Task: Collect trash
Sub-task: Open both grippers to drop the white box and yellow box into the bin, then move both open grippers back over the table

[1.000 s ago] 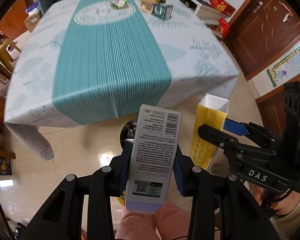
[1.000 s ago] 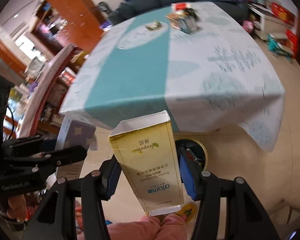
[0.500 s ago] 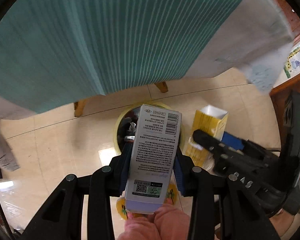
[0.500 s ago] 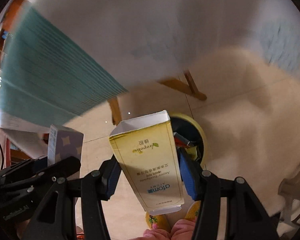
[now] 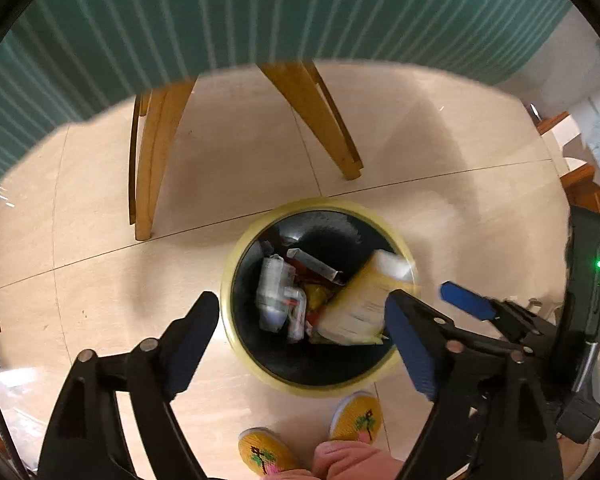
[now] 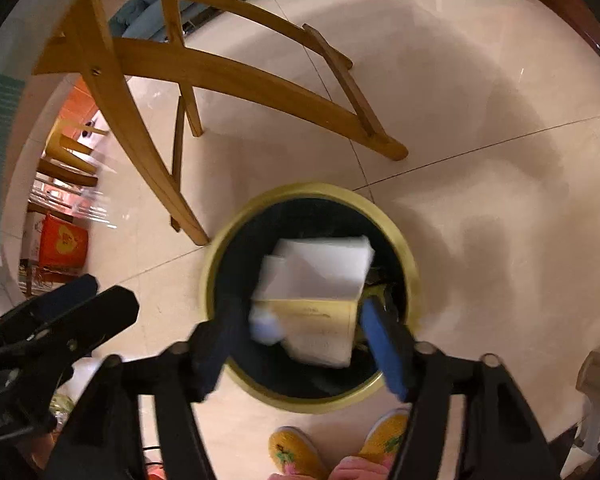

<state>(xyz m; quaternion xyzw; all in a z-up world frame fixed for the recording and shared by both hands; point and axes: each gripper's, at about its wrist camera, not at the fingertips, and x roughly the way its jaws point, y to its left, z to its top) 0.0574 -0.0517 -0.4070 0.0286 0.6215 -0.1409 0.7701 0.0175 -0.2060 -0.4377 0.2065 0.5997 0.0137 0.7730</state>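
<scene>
A yellow-rimmed bin (image 5: 320, 202) with a black liner stands on the floor right below both grippers. My left gripper (image 5: 300, 332) hangs over it with its jaws opening and nothing between the pads. The grey printed box (image 5: 275, 294) is blurred inside the bin among other rubbish. My right gripper (image 6: 300, 340) also has its jaws opening. The yellow carton (image 6: 320, 320), white open end up, is blurred and dropping into the bin (image 6: 312, 190), free of both pads. In the left wrist view the yellow carton (image 5: 360, 300) leans against the bin's right side.
Wooden table legs (image 5: 152, 160) stand just behind the bin, under the hanging teal striped tablecloth (image 5: 260, 8). A person's yellow slippers (image 5: 356, 416) are on the tiled floor at the bin's near side. A red box (image 6: 62, 242) sits far left.
Both grippers have sunk from table height to just above the bin. Their jaws have spread, letting go of the grey box and the yellow carton, which now fall into the bin.
</scene>
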